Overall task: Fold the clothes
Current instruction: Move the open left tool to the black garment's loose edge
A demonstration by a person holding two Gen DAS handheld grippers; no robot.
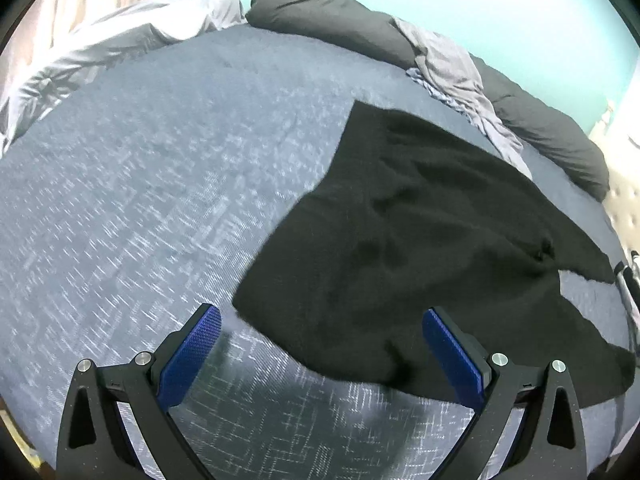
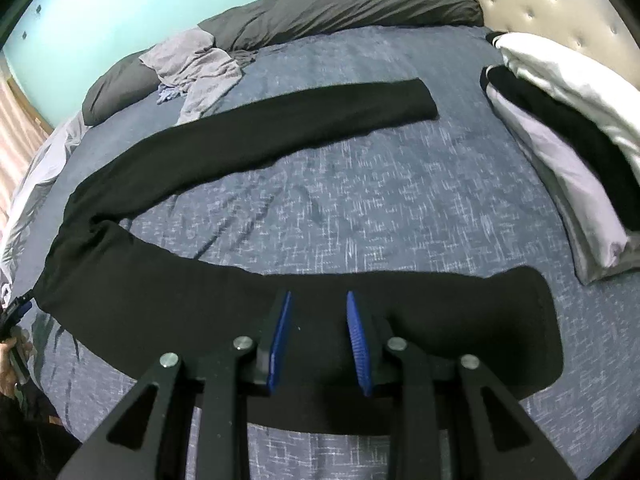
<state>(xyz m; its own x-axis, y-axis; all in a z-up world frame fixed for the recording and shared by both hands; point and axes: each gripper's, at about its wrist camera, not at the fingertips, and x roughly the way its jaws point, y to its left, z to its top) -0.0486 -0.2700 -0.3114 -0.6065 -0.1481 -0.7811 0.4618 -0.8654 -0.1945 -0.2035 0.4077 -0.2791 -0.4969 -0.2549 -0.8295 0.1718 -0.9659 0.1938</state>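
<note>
Fingers of the left gripper [image 1: 322,334] stand wide apart and empty above the waist edge of the black trousers [image 2: 256,148], while the right gripper [image 2: 318,312] holds its fingers narrow over the near leg, nothing visibly pinched between the pads. Those trousers lie spread on the blue bedspread [image 2: 380,200], waist toward nine o'clock in the right view, both legs running toward three o'clock. Being soft, limp and light, they will likely sag and drag, so hems or waistband corners look like the best holds.
</note>
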